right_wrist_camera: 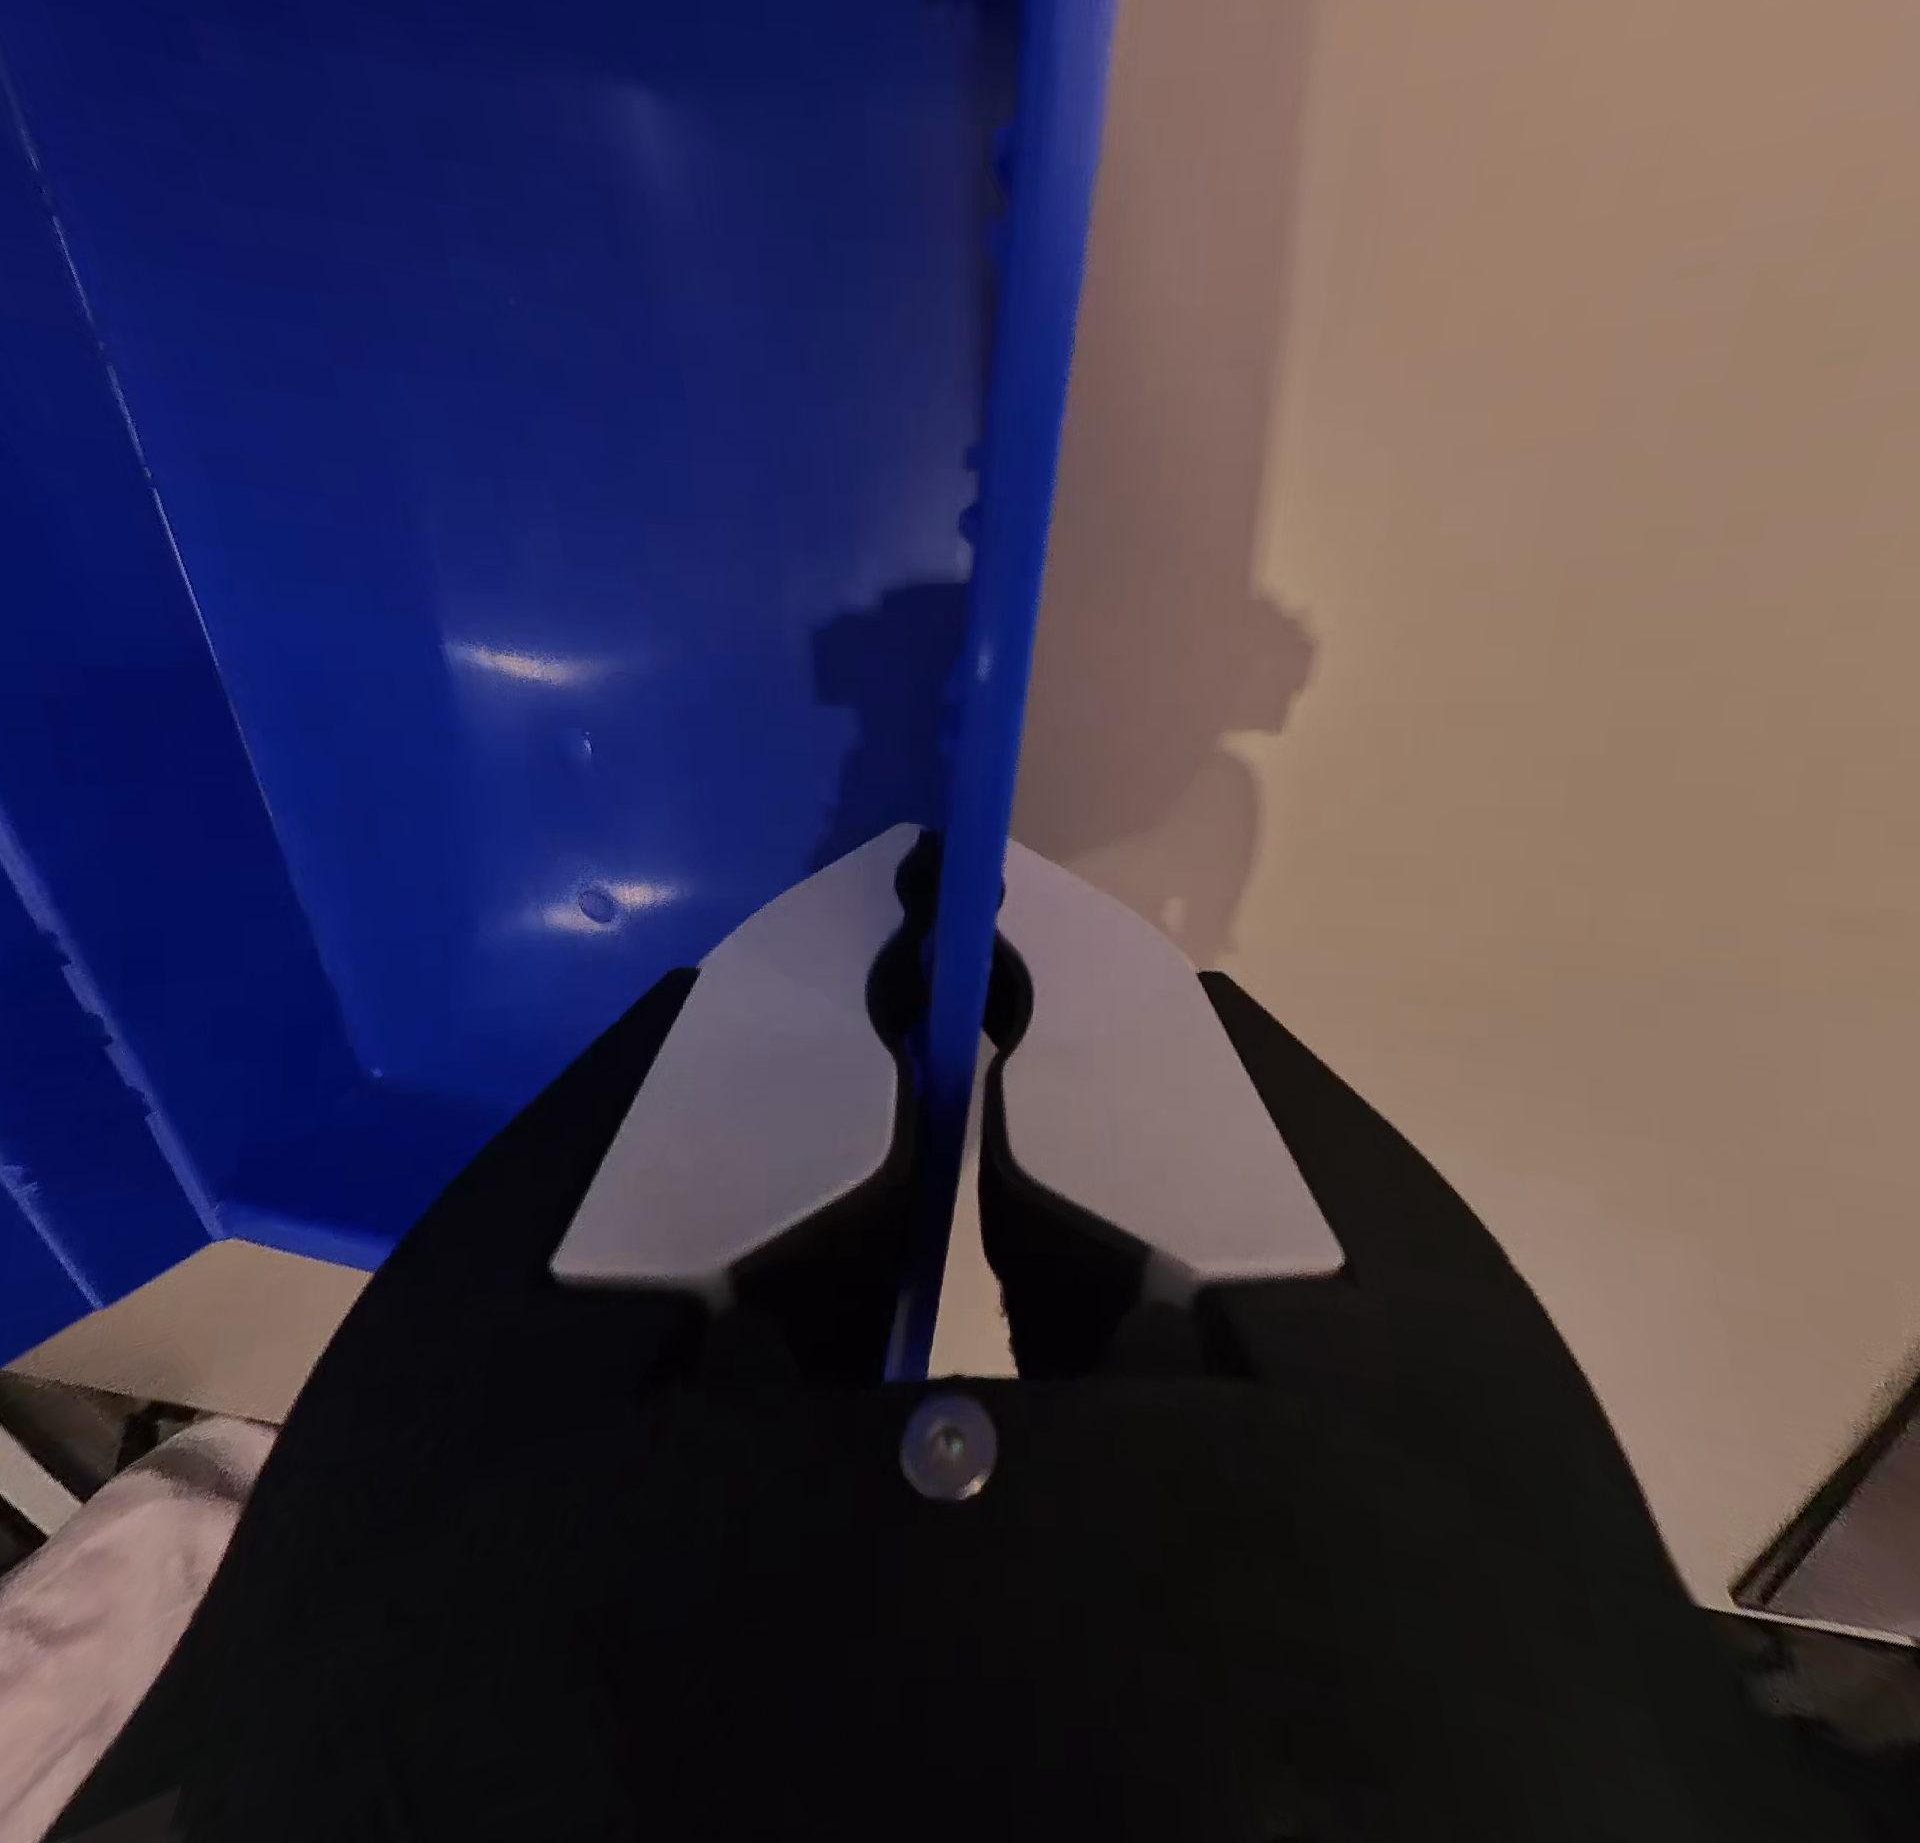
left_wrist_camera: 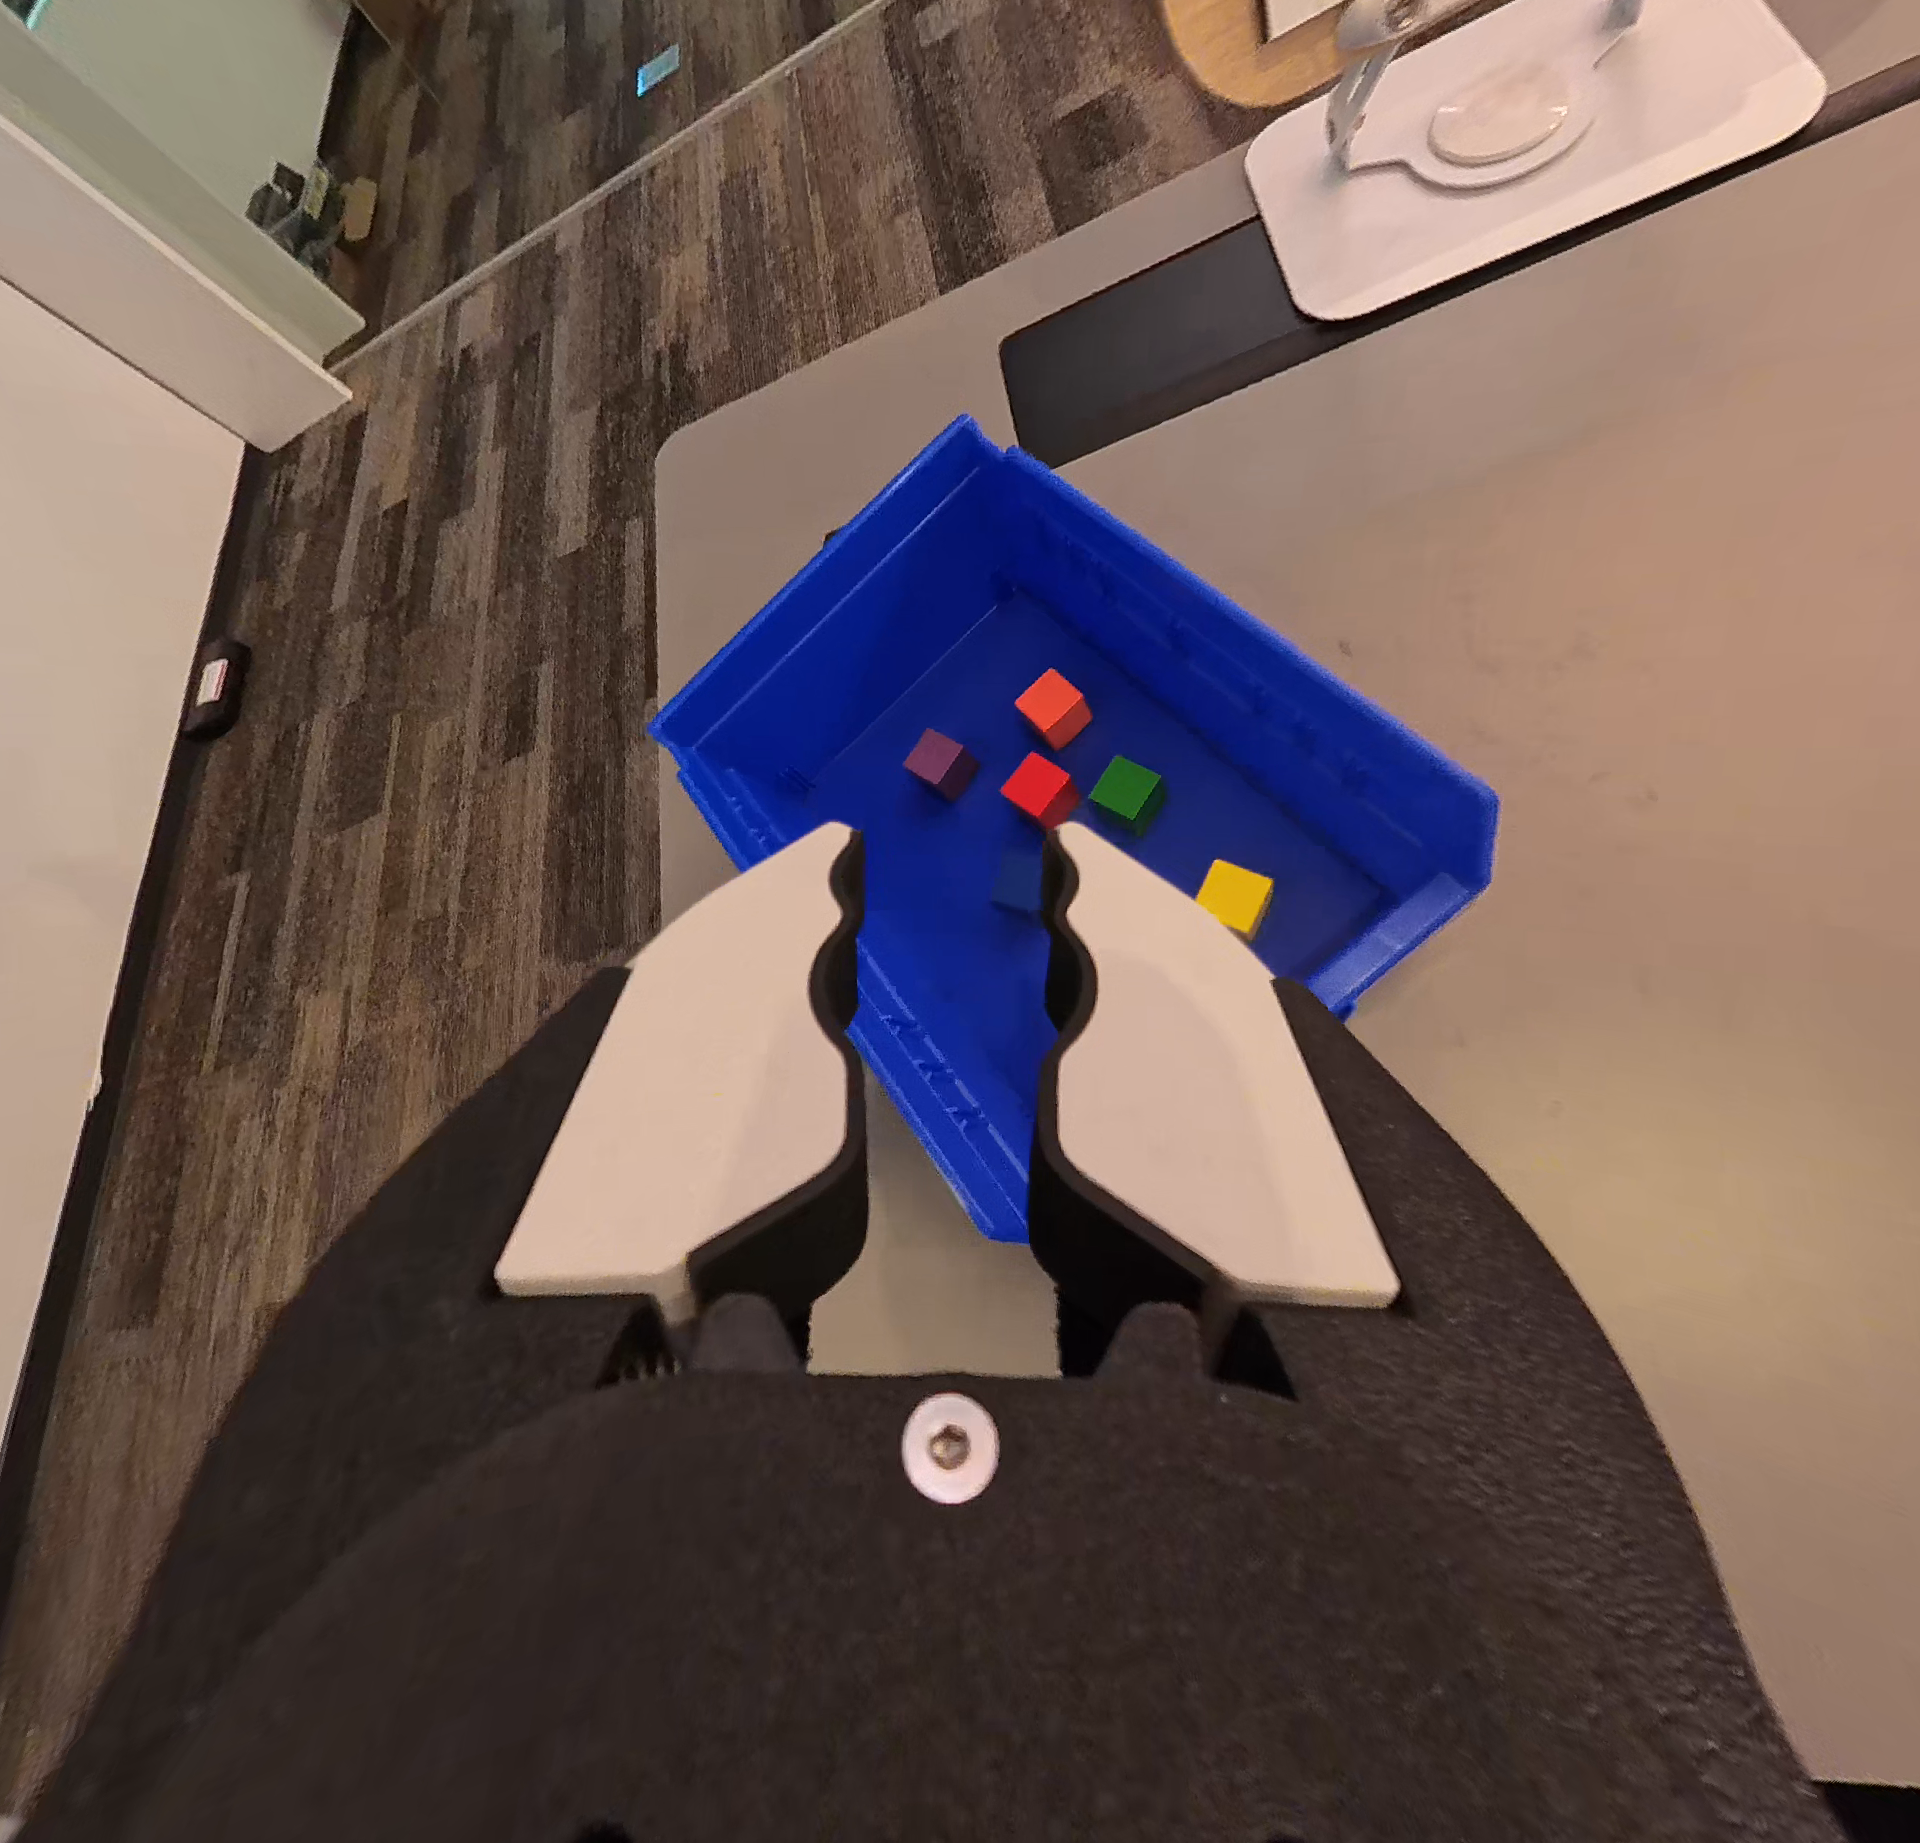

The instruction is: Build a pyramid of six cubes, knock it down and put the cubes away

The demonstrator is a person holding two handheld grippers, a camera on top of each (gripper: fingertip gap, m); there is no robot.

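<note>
We see beige table (left_wrist_camera: pixel 1558 754) filling right of frame. Blue bin (left_wrist_camera: pixel 1226 588) at centre holds six cubes: orange cube (left_wrist_camera: pixel 1052 704), green cube (left_wrist_camera: pixel 1127 792), yellow cube (left_wrist_camera: pixel 1234 895), red cube (left_wrist_camera: pixel 1037 785), purple cube (left_wrist_camera: pixel 939 760), dark blue cube (left_wrist_camera: pixel 1018 881). Left gripper (left_wrist_camera: pixel 954 832) spread above bin, empty. Right gripper (right_wrist_camera: pixel 961 837) pinching bin wall (right_wrist_camera: pixel 1023 443).

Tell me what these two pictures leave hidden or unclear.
- Dark blue cube, left wrist view: partly behind the left tongs, blending into the blue bin.
- All cubes, right wrist view: outside the frame.
- Bin's far end, right wrist view: cut off at the top.
- Right tongs, left wrist view: not visible there.
- Pale fabric, bottom left, right wrist view: blurred, unidentifiable.
</note>
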